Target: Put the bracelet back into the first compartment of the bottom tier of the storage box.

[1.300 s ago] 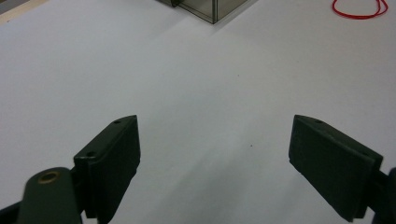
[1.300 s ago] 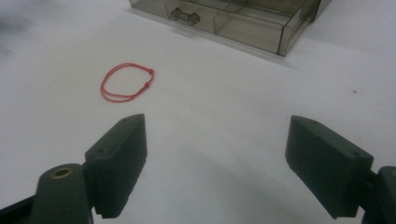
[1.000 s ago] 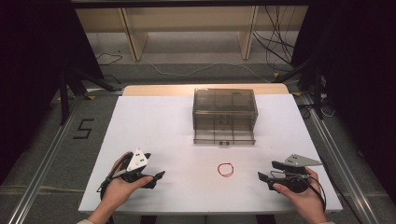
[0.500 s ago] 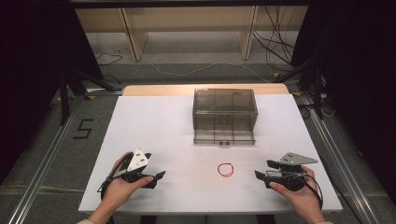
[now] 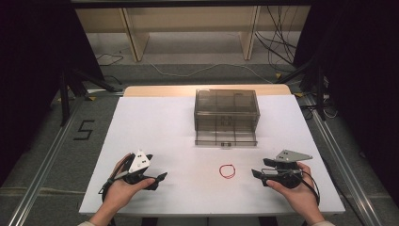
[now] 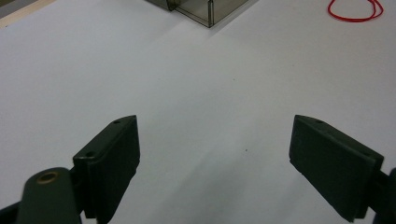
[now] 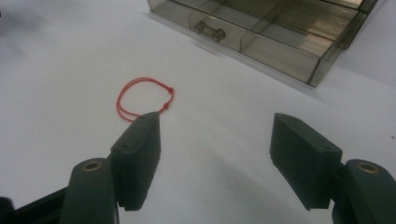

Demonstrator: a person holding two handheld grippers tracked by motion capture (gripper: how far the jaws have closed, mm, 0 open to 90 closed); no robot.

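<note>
Thin red cord loop (image 5: 227, 171), limp and light, at 9 o'clock of the spread, narrowing right gripper (image 5: 258, 168); pinch one strand.

A rectangular table with a flat white top (image 5: 155, 141) carries the things; a strip of pale wood (image 5: 155, 90) shows along its far edge; toward the far middle a smoky translucent plastic drawer box (image 5: 227, 110) stands on the white surface, its lowest drawer drawn slightly out toward the near side, a small handle on its front; nearer, right of centre and well apart from the box, a thin red cord loop (image 5: 227, 171) lies flat on the white top.
</note>
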